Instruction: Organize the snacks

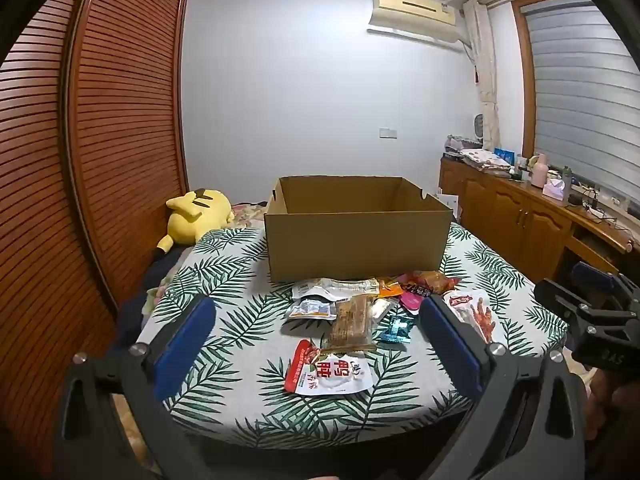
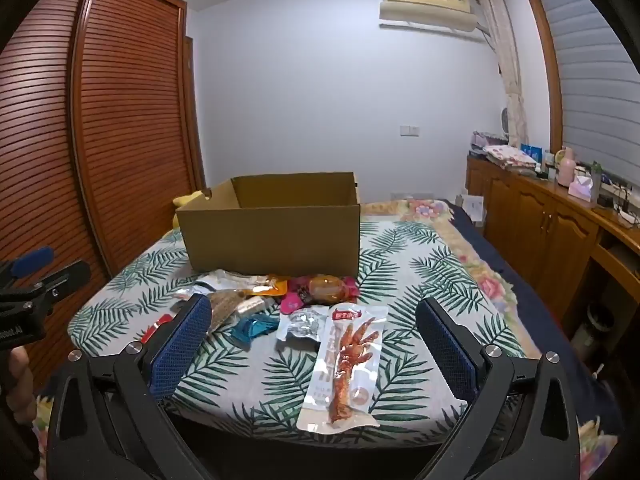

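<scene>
Leaf-print table, louvred wardrobe left

Both grippers wide apart, unladen

cardboard box floor hidden, plush toy mostly hidden

Your left gripper has a matte black frame with triangular cut-outs in each arm. Each of its fingers carries a long blue pad with a fine mesh texture. Round silver screw heads sit at the pivots behind the pads, two per side. Your right gripper is built identically: black frame, blue textured pads, silver screws. Seen from the left wrist camera, its black body bears pale lettering, partly legible. Your bare left hand shows at the frame edge.
</scene>
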### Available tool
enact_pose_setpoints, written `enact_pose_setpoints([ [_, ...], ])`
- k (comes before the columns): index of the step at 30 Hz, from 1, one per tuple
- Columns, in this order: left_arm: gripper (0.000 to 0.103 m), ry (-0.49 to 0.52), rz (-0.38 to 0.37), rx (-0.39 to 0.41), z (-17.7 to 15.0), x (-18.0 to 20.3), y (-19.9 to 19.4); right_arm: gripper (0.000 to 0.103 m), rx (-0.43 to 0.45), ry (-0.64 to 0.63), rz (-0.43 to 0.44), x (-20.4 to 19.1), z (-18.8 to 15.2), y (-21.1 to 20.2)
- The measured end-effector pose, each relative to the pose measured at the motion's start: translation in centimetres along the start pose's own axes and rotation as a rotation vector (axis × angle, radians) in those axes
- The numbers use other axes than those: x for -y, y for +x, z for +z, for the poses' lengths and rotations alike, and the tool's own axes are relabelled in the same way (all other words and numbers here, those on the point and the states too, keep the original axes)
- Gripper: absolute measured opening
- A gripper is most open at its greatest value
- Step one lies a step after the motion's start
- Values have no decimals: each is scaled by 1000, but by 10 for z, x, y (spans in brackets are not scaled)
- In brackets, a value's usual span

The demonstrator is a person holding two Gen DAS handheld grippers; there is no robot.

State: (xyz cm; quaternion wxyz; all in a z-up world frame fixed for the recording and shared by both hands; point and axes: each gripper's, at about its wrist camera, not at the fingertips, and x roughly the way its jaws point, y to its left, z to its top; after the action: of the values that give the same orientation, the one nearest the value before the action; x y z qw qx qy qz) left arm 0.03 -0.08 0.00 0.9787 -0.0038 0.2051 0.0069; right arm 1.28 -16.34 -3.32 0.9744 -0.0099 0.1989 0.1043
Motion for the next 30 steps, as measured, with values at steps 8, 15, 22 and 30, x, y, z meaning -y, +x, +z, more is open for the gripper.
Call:
enact_pose_setpoints([
  [8, 103, -3, -3, 0, -7, 1, 7, 103, -5, -2, -1, -1, -1, 1],
  [15, 103, -6, -1, 0, -9, 0, 5, 103, 4, 0, -3, 2, -1, -3],
  [22, 103, -5, -2, 0, -7, 0, 3, 103, 1, -1, -6, 0, -1, 1],
  [30, 103, -6, 1, 2, -4, -4, -1, 103, 2, -1, -7, -1, -1, 1],
])
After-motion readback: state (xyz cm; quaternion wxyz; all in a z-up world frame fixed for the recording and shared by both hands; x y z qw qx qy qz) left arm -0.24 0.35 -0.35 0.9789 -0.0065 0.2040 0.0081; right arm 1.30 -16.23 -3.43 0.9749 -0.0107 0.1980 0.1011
